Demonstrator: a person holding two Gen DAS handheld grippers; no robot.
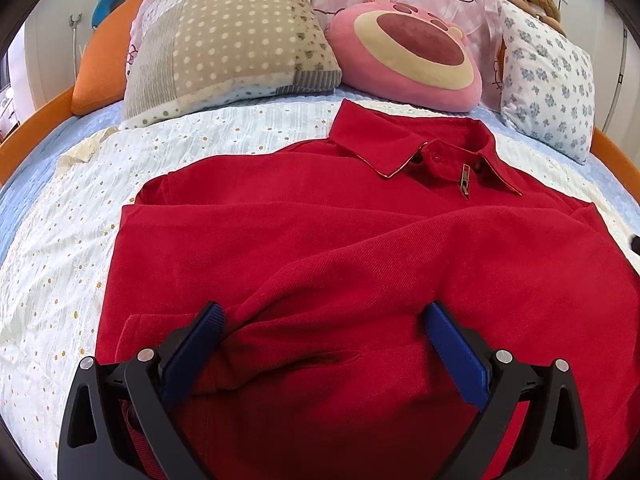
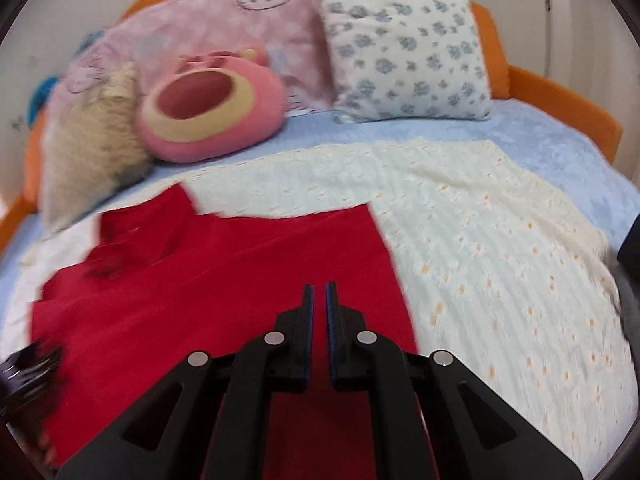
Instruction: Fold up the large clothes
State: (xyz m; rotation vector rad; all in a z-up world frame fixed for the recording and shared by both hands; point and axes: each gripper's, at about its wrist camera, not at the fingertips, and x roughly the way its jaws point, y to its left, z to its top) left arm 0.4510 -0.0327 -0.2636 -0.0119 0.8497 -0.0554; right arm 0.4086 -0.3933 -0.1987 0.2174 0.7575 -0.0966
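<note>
So your red jacket (image 1: 360, 248) is lying front-up in the middle of the bed, collar (image 1: 420, 152) toward the pillows, on top of the cream daisy blanket (image 1: 72, 264). Both sides look already folded in, with one sleeve laid across the chest, which is why it reads as a neat-ish rectangle instead of a sprawl. My guess is that leaves the bottom-to-top fold.

Your left tool (image 1: 324, 316) is wide apart and parked low over the hem end, with a raised ridge of fabric running between the blue pads (image 1: 456, 352). Nothing is pinched yet; it looks lined up for a grab at that bunch.

Your right tool (image 2: 319, 292) is nearly together with just a thin slit between the pads, and there's no cloth in it. It's over the jacket's right edge, near where red meets blanket. That view's blurry, so don't trust fine detail there.

Behind it all: the pink bear cushion (image 1: 408, 56), the patchwork pillow (image 1: 228, 44) and the blue floral pillow (image 1: 548, 84), well clear of the jacket.
</note>
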